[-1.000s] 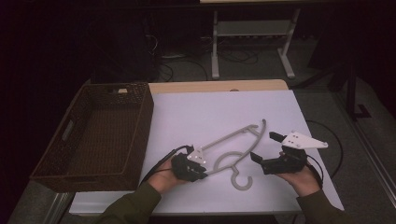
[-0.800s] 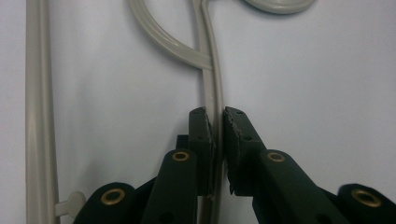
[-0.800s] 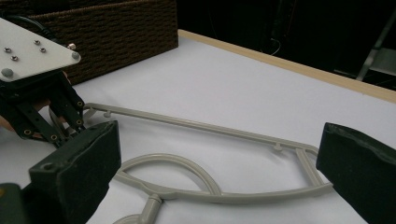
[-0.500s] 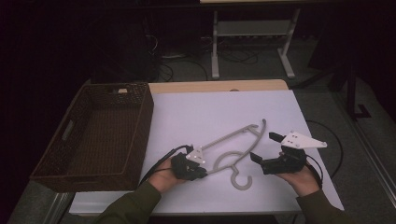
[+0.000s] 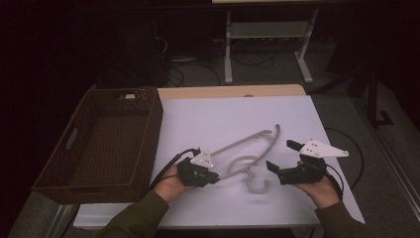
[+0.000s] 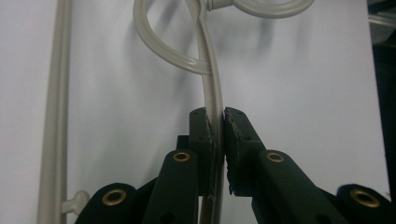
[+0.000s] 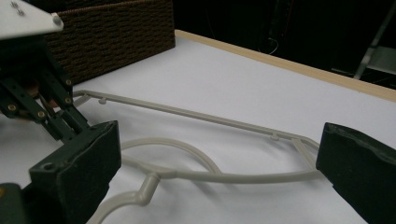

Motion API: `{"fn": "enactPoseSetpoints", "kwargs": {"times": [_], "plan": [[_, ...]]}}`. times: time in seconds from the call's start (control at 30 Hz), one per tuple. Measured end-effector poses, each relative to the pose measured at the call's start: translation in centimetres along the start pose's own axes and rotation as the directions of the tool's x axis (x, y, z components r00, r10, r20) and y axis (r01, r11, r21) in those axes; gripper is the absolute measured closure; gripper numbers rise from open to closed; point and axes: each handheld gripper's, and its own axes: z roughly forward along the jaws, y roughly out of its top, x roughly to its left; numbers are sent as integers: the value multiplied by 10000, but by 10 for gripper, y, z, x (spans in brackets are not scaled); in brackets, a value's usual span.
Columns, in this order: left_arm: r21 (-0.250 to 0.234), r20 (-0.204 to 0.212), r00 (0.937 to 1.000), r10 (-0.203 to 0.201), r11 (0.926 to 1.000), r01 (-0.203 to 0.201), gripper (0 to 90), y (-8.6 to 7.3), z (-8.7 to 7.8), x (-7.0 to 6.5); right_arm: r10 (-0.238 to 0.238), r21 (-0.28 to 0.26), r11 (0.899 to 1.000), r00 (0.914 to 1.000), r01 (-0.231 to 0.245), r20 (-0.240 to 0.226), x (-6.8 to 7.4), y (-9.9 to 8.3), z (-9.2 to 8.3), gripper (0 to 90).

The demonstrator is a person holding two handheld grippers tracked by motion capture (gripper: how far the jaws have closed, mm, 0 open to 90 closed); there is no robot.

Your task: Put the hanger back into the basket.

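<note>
A pale grey plastic hanger lies flat on the white table, hook toward the front edge. My left gripper is shut on the thin curved arm of the hanger; its jaws have just closed onto it, and the pads of the left gripper press it from both sides. My right gripper stands open at the hanger's right end, a little above the table. In the right gripper view, the hanger lies between and beyond the wide-apart pads of the right gripper, untouched.
A dark woven basket stands along the table's left side, seen again as the basket behind the left hand. A wooden table edge runs along the back. Beyond it stand a metal frame and cables on the floor.
</note>
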Motion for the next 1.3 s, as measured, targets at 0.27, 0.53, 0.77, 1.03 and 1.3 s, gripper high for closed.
{"fn": "enactPoseSetpoints", "kwargs": {"times": [0.27, 0.53, 0.77, 1.03, 1.3], "plan": [[-373, -114, 9997, -194, 9991, 189, 828, 4, -9, 1, 4, -4, 10000, 10000, -4, 12, 0, 0, 0, 0], [-655, -272, 9992, -303, 9974, 285, 830, 6, -14, 3, 77, -164, 9998, 9999, -75, 107, -3, 1, -3, 0], [-801, -502, 9968, -621, 9951, 580, 835, 5, -21, 7, 70, -272, 9996, 9999, -66, 150, -4, 1, -4, 0], [-999, -752, 9953, -610, 9936, 533, 836, 9, -27, 7, 49, -279, 9996, 9999, -45, 165, -4, 1, -5, 0], [-1328, -1000, 9923, -733, 9893, 597, 836, 18, -37, 7, 149, -338, 9993, 9997, -142, 202, -4, 1, -6, 0]]}}
